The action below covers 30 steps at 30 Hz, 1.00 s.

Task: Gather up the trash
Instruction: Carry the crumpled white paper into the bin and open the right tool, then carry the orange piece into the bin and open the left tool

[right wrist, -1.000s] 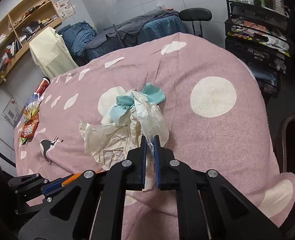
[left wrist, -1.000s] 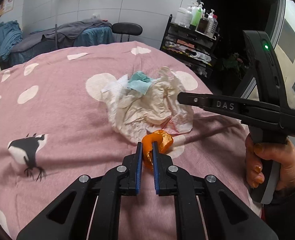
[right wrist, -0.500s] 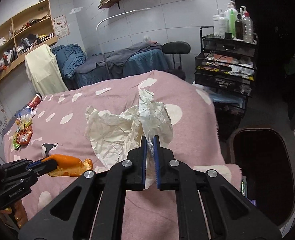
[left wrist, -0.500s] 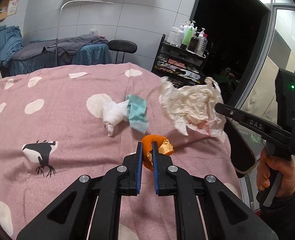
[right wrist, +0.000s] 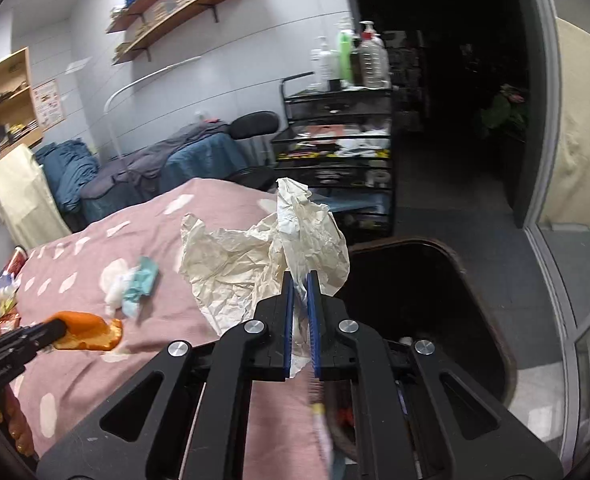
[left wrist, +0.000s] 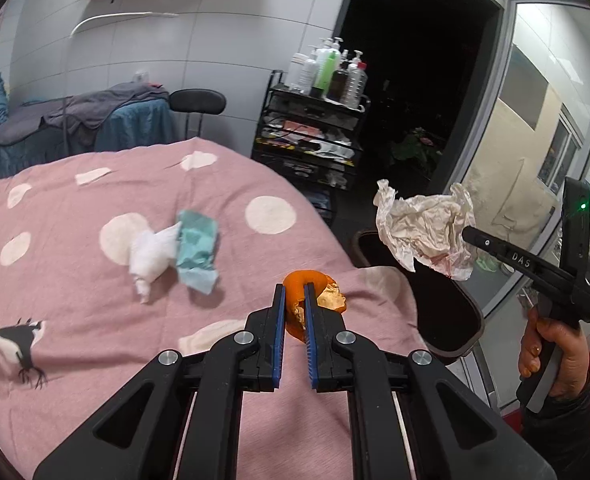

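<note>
My left gripper is shut on a piece of orange peel, held above the pink spotted bedcover. My right gripper is shut on a crumpled cream paper wrapper, which hangs over the edge of a dark bin beside the bed. From the left wrist view the wrapper and the right gripper sit off the bed's right side, above the bin. A white tissue wad and a teal tissue lie on the cover.
A black trolley with bottles stands past the bed's far corner. Snack wrappers lie at the bed's left edge. A glass door is on the right, a dark doorway behind. A hand grips the right tool.
The right gripper lifted the paper wrapper off the tissues and swung it right, off the bed to above the bin. The left gripper rose a little with the peel.
</note>
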Available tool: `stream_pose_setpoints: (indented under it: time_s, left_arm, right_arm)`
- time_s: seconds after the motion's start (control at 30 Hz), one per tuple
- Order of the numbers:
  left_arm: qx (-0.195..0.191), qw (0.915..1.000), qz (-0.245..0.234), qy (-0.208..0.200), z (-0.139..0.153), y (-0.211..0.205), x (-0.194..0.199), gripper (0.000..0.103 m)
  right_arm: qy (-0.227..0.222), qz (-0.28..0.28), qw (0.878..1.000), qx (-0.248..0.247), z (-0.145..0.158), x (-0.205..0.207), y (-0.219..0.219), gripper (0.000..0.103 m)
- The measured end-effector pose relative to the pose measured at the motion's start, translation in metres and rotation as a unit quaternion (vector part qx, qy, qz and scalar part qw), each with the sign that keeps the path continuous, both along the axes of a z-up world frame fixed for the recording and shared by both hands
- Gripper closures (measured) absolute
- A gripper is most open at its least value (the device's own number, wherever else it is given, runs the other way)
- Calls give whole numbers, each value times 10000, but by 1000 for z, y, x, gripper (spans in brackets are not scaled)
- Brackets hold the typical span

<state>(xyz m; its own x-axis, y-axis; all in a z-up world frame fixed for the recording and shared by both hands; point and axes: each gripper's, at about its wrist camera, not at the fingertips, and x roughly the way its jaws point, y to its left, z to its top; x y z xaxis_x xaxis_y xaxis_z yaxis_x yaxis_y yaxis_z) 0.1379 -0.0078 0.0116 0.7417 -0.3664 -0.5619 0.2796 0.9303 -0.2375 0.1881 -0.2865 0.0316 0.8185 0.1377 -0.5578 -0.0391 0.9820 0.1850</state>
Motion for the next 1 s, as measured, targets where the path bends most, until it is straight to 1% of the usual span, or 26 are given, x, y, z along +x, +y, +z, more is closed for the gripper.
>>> stream_pose_setpoints:
  time_s: [0.13,0.23,0.37,0.43,0.63,0.8,0.9,0.93,0.97,1.0]
  left_arm:
    - [60,9996,-274,-75,3,-25,7,94]
    - [89,9991,-412,-73,2,-38,13,94]
    - [169,9981,-593,-49,0,-59,19,93]
    - [214,9976,-663,-48,-1,-67,21,94]
    - [327,9961,-824,-9,-6,-82,24,94]
    - [369,9951,-914,68,-11,-90,27,94]
    - [380,9948,-940,91,-13,-93,28,93]
    - [384,9947,-952,101,-14,-94,28,94]
    - [388,9945,-964,109,-15,-95,29,94]
    - [394,9944,-974,114,-15,-97,29,94]
  right_arm:
    - [138,-445,9989,-6,-12,-3,-36,95]
    - [254,-669,9974,5,-22,-3,-54,95]
    - [536,-971,9938,49,-43,3,-83,95]
    - [670,-1061,9921,49,-54,6,-90,95]
    - [1031,-1201,9874,44,-90,14,-101,95]
    - [1239,-1265,9842,52,-111,20,-101,95]
    - [1303,-1283,9830,140,-120,21,-101,92]
    - [1317,-1279,9829,149,-122,19,-99,86]
    - [1340,-1287,9825,155,-124,19,-99,71]
    - [1323,-1315,9823,155,-124,16,-98,60]
